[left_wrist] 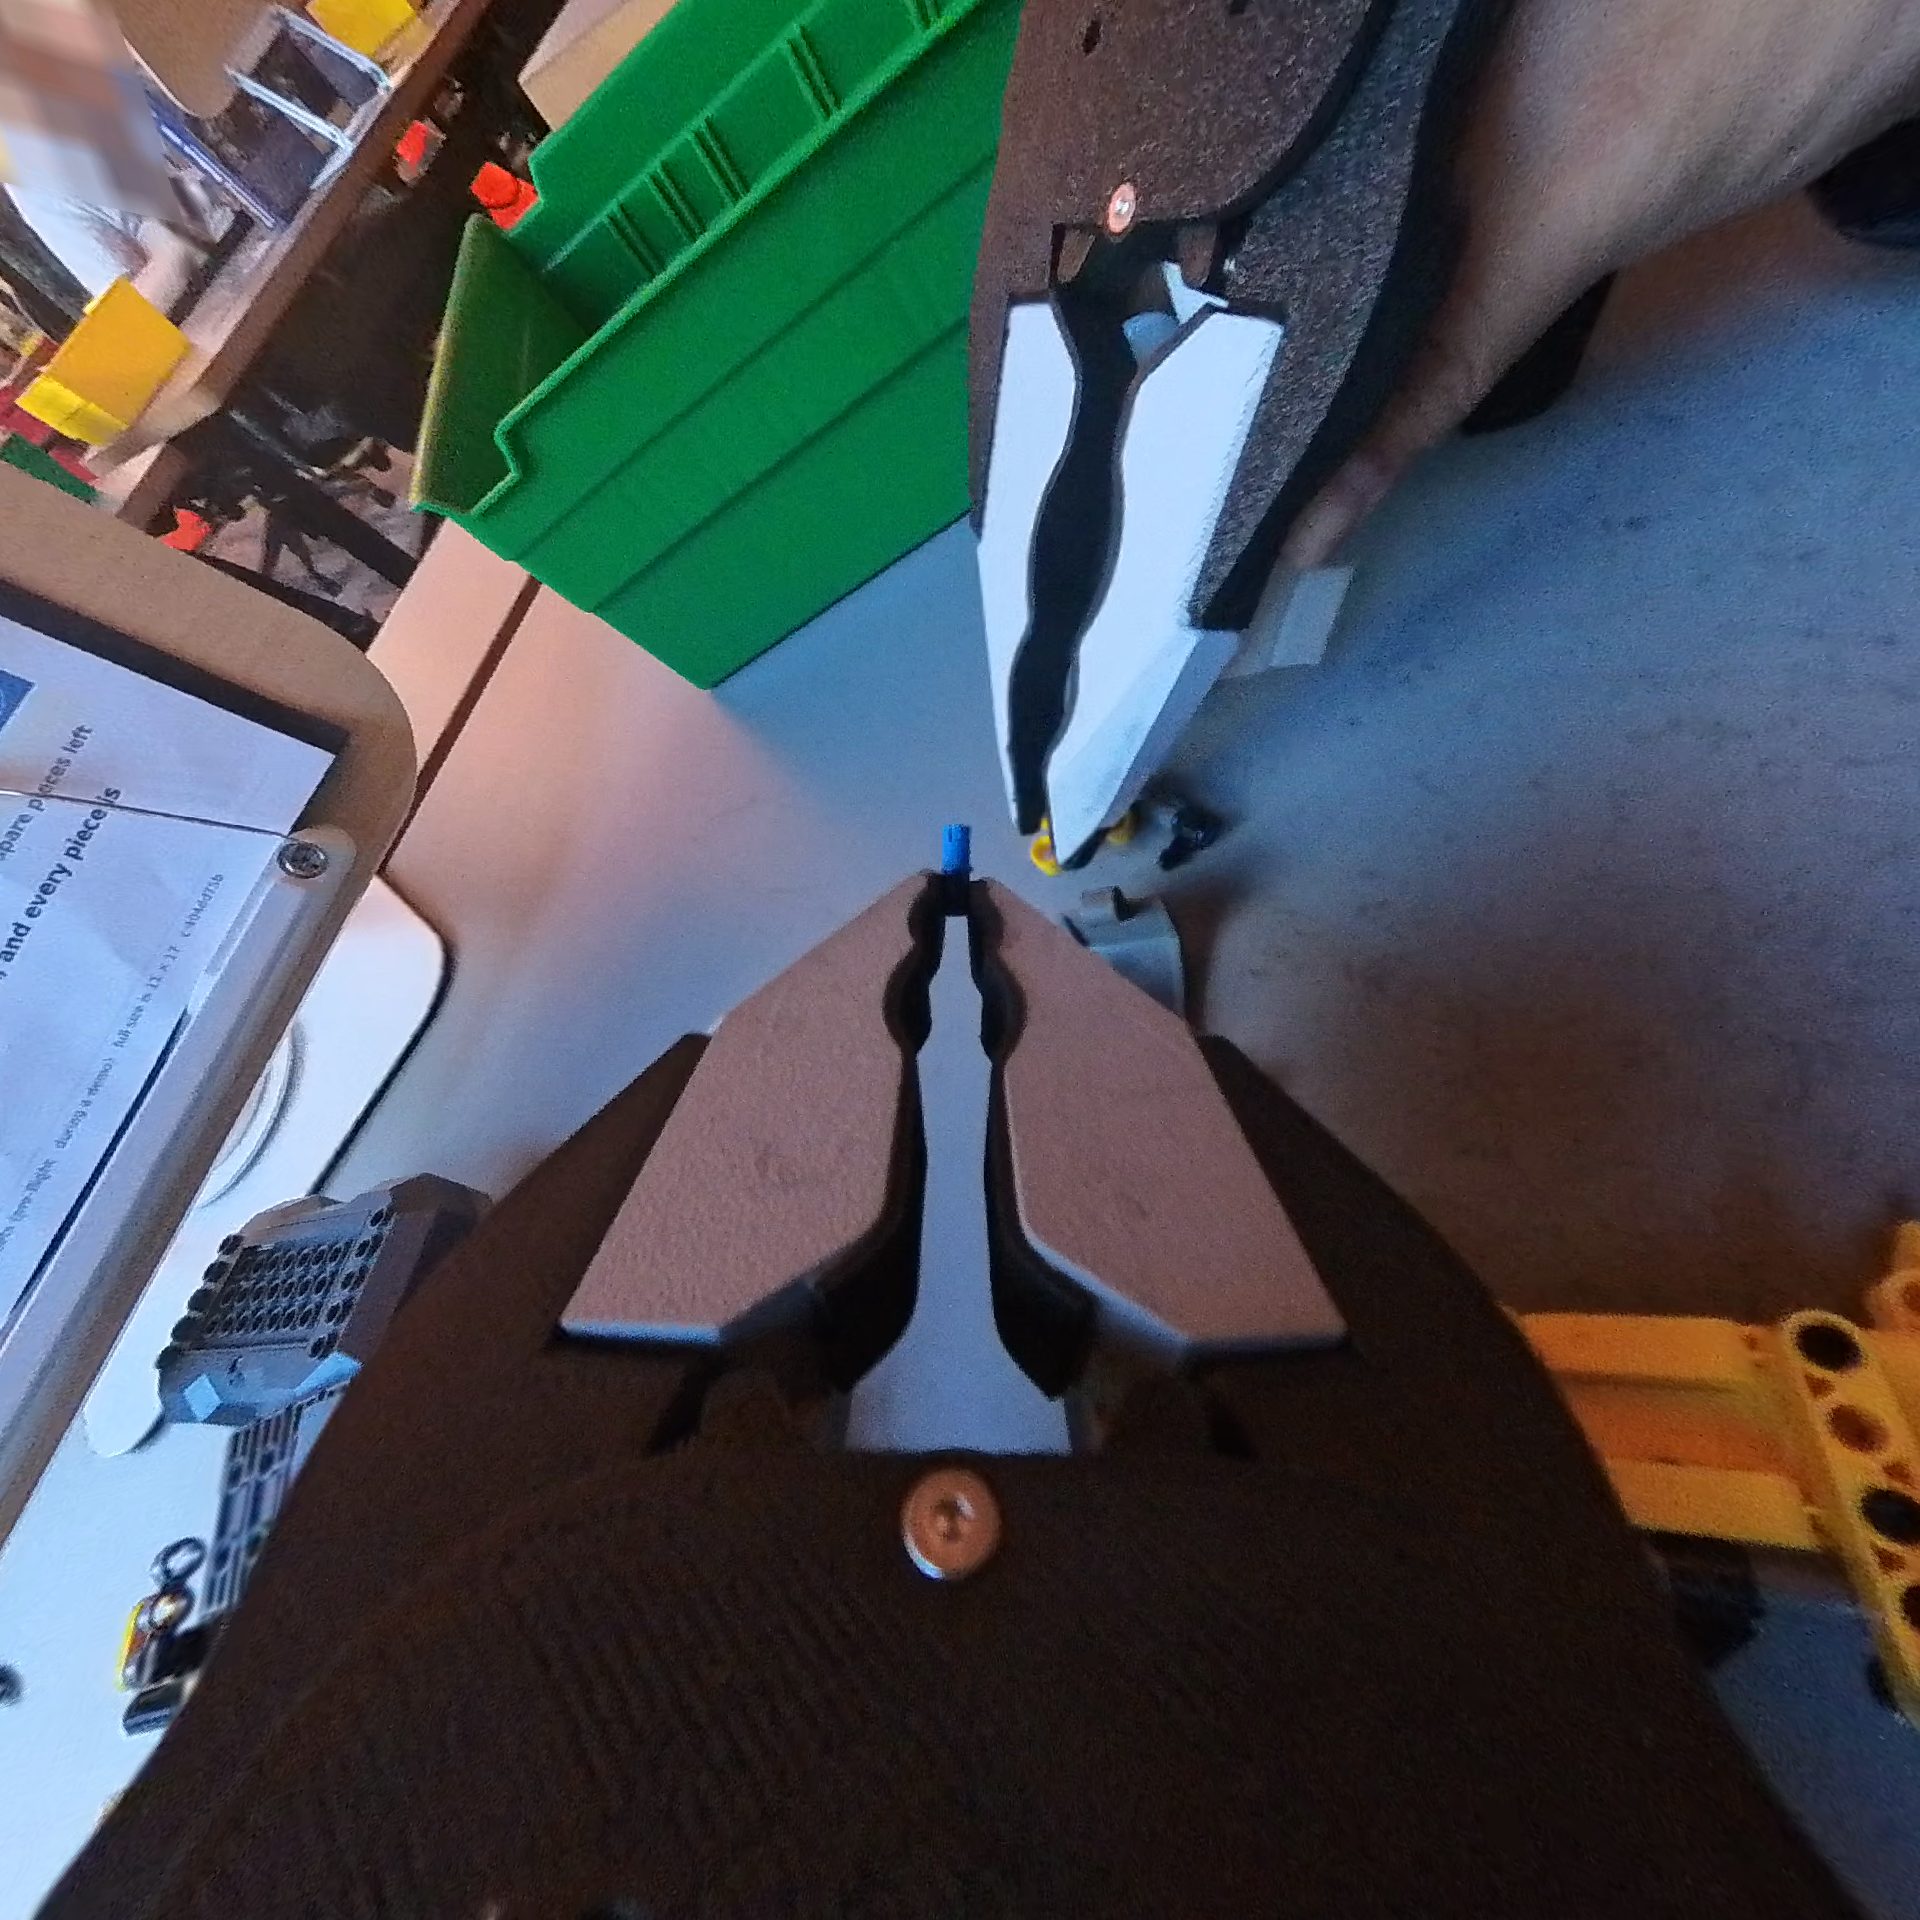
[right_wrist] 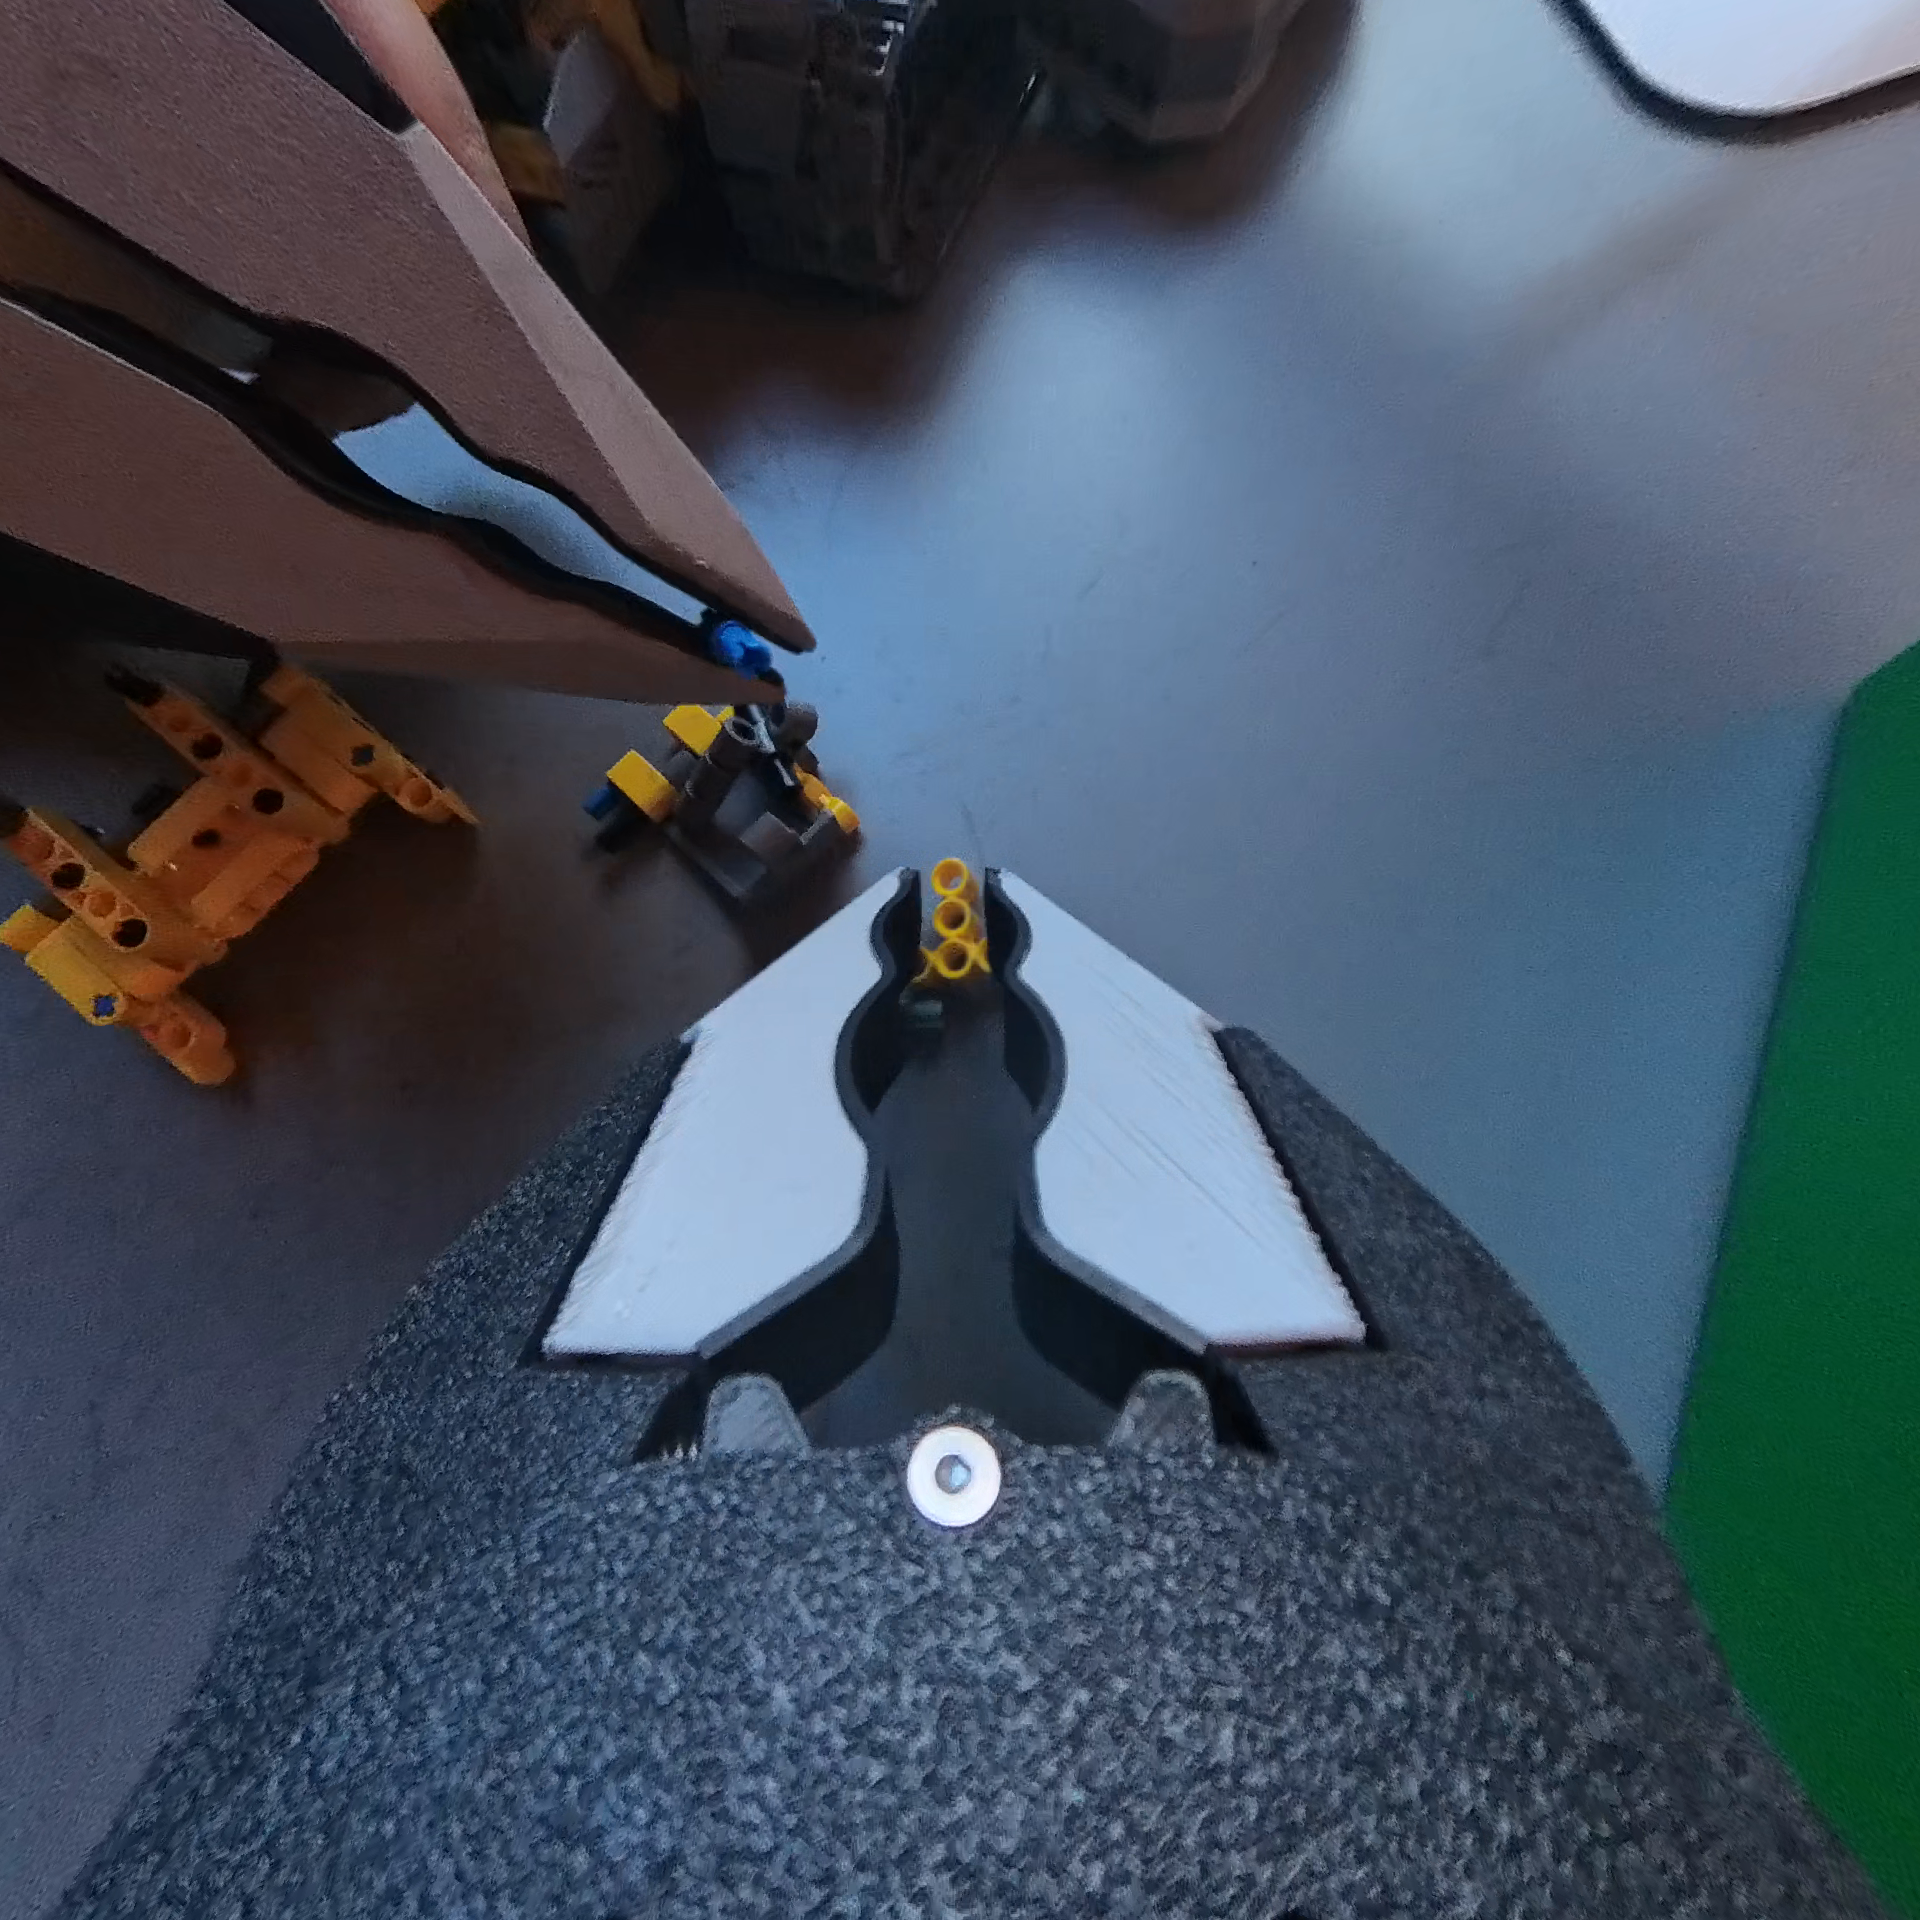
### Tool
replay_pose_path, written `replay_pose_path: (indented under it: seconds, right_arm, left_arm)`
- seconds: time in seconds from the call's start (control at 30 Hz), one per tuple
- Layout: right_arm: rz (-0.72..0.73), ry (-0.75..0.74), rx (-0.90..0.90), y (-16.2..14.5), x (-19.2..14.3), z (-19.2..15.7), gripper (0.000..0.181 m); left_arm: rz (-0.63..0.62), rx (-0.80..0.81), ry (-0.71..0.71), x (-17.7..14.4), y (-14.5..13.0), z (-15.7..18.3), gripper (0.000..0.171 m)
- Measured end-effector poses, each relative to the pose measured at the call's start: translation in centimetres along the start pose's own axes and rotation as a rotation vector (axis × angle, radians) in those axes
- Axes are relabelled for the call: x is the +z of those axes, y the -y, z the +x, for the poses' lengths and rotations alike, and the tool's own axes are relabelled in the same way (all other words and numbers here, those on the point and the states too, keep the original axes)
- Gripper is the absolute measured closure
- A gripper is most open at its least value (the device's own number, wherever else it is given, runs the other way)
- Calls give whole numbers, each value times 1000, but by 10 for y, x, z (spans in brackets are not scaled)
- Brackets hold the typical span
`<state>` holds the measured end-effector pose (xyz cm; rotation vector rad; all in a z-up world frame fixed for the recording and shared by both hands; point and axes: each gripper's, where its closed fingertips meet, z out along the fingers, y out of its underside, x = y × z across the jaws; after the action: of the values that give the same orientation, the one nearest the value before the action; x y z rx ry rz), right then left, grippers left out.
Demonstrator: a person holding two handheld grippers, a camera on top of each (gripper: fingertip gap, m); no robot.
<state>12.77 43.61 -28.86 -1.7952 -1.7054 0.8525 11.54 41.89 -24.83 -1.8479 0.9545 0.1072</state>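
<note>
Grey and lightly scuffed, the worktop runs under both of your grippers. Your left gripper has its fingers drawn nearly together and pinches a small blue pin at the very tips; the pin pokes out beyond them, held clear of the worktop. From the right wrist view the same blue pin shows clamped between those brown-faced fingers.

Your right gripper, the one with white-faced fingers, is narrowed onto a short yellow holed beam, which sits between its fingertips with the row of holes facing the camera. In the left wrist view that gripper reaches down close beside your left one, its tips near the blue pin but apart from it.

Just beside both sets of tips lies a small grey, black and yellow sub-assembly on the worktop. Farther toward the left edge of the right wrist view lies a larger orange-yellow beam assembly. A green bin stands at the far side of the worktop. A dark grey studded build sits by a printed sheet under a clear plate at the worktop's left edge.
</note>
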Motion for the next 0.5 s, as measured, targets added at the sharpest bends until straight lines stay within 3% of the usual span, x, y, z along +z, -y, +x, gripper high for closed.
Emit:
replay_pose_path:
  seconds: [0.13, 0.37, 0.5]
  right_arm:
    - [99, 4, -51, 18, -11, -5, 168]
    - [312, 219, 3, 51, -35, -34, 166]
    - [386, 315, 50, 60, -45, -42, 181]
  left_arm:
    - [13, 5, 6, -1, 1, -2, 170]
    - [108, 88, 16, -7, 15, -1, 170]
    - [151, 125, 15, -9, 23, 5, 170]
